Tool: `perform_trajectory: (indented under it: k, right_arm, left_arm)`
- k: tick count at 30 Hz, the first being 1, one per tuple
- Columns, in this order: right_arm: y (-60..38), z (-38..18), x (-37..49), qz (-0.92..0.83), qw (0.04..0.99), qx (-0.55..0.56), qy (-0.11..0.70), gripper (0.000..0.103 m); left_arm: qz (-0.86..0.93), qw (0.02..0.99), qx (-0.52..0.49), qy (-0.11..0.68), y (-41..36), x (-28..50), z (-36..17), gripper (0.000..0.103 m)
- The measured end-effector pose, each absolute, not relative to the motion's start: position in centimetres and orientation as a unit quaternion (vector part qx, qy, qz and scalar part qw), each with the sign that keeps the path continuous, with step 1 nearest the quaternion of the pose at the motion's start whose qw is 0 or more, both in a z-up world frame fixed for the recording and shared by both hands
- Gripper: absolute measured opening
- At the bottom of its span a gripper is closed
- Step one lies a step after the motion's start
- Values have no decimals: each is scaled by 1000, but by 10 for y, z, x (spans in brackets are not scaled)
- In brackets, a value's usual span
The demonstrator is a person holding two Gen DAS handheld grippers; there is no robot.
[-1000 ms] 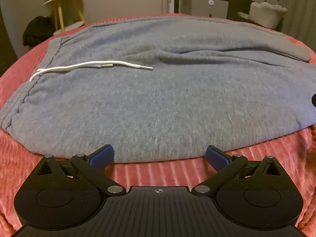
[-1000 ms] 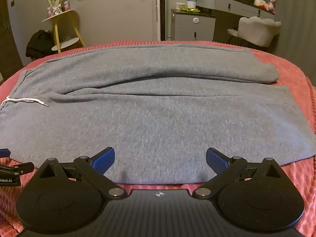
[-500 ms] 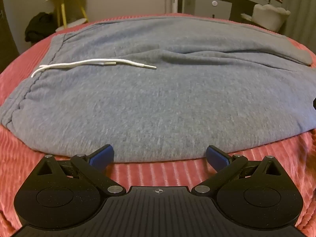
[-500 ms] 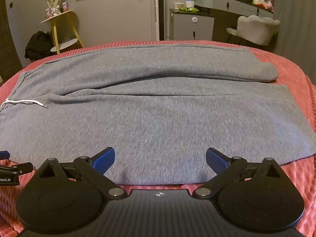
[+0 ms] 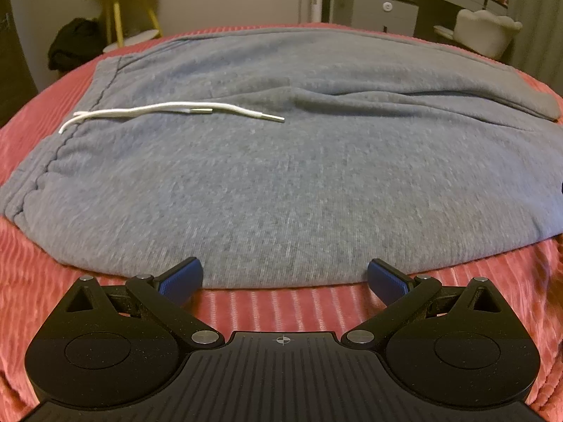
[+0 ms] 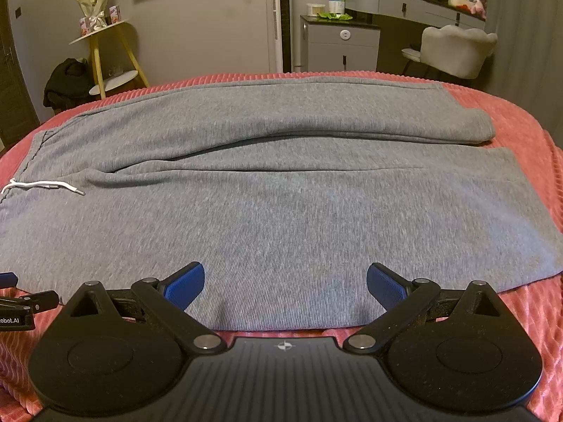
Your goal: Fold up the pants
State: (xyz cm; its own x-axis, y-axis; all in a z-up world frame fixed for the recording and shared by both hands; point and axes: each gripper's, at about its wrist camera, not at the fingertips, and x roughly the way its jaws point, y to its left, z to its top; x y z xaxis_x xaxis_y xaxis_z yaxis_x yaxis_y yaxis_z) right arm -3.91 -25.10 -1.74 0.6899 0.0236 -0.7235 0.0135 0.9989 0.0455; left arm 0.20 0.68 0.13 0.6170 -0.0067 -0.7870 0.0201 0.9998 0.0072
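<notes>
Grey sweatpants point(image 5: 299, 183) point(image 6: 281, 211) lie flat on a pink ribbed bedspread point(image 5: 274, 306), waistband at the left, legs running right. A white drawstring point(image 5: 169, 110) point(image 6: 42, 185) rests on the fabric near the waistband. My left gripper point(image 5: 285, 277) stands open at the near hem by the waist end, blue pads point(image 5: 181, 279) just off the cloth edge. My right gripper point(image 6: 285, 283) is open too, its pads point(image 6: 184, 283) hovering over the near edge of the front leg. Nothing is held. Part of the left gripper point(image 6: 21, 302) shows at the left edge of the right wrist view.
Beyond the bed stand a yellow side table point(image 6: 105, 52), a dark bag point(image 6: 65, 81) on the floor, a grey cabinet point(image 6: 341, 45), a dresser with a round mirror and a pale chair point(image 6: 454, 49). Pink bedspread point(image 6: 520, 161) shows at the right of the pants.
Both views have tilted slightly upward, showing more of the room beyond the bed. The pants have not moved and both grippers stay open.
</notes>
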Motion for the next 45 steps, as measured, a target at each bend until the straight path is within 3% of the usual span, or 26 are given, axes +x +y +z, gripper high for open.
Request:
perform_trajectory:
  k: [45]
  right_arm:
    - [-257,-20,-37,5,915,51,400,99]
  left_arm:
    - [0,899,4,438,11,4,0,103]
